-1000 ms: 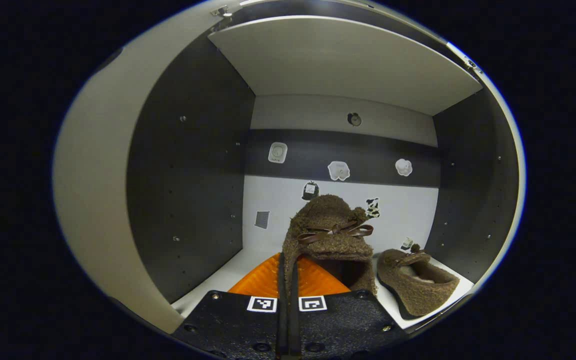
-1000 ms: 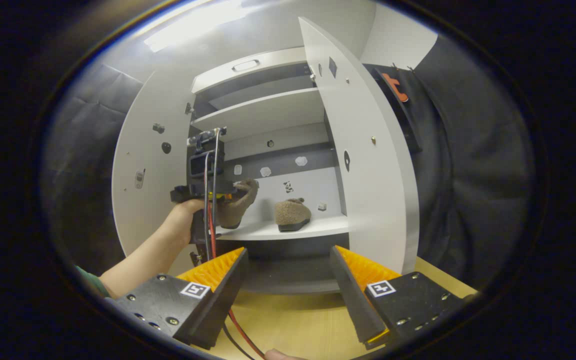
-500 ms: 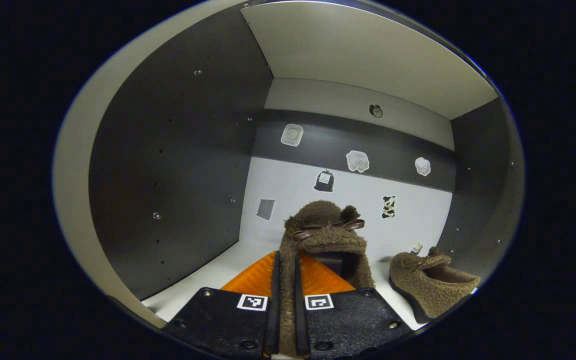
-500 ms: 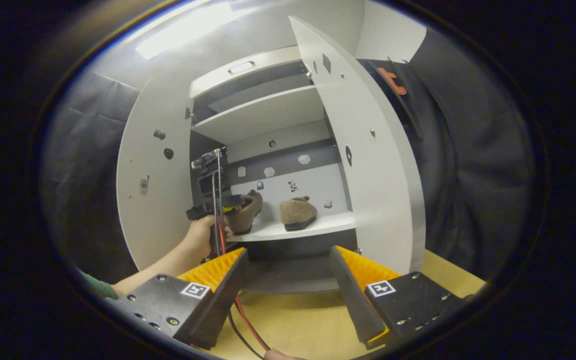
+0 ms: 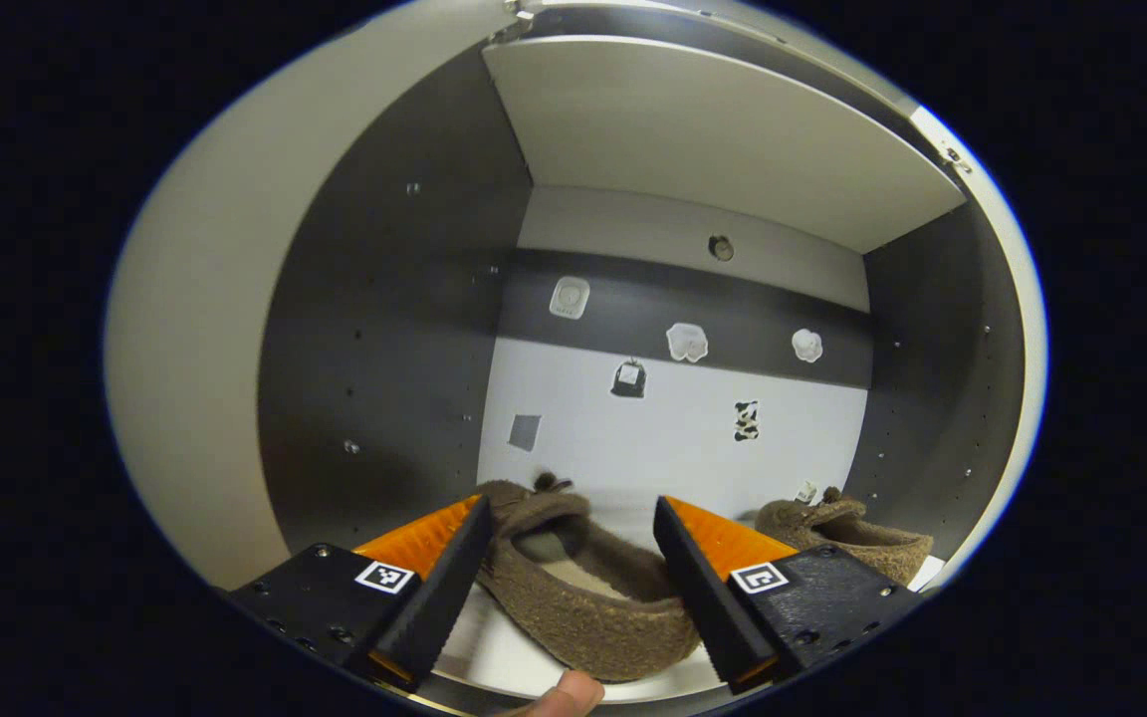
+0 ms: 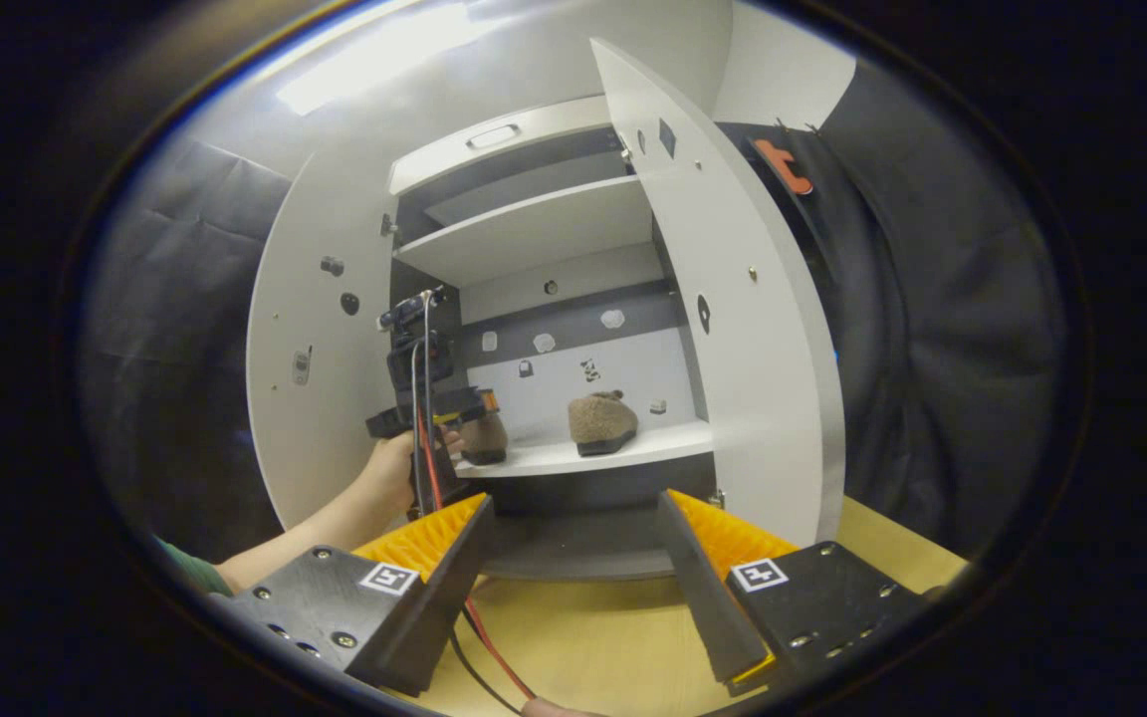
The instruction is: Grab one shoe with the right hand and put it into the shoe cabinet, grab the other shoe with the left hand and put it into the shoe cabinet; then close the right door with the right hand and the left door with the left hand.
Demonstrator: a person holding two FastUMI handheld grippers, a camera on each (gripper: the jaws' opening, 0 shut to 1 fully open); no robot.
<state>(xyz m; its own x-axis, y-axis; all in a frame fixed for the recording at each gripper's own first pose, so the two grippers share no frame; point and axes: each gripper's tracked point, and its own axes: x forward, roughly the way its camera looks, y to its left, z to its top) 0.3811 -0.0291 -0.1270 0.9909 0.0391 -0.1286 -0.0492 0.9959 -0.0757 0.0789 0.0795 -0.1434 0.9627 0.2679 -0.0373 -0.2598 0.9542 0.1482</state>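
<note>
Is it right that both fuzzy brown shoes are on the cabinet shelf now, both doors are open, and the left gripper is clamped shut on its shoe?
Not quite. The left gripper view shows the left gripper open, its fingers spread on either side of the left shoe. The rest holds: that shoe and the right shoe sit on the shelf, and the left door and right door stand open.

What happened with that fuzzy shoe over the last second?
The left gripper lowered the shoe it was clamping onto the shelf and opened; that shoe now lies between its spread fingers. The other shoe, both open doors and the open right gripper over the table stayed as they were.
</note>
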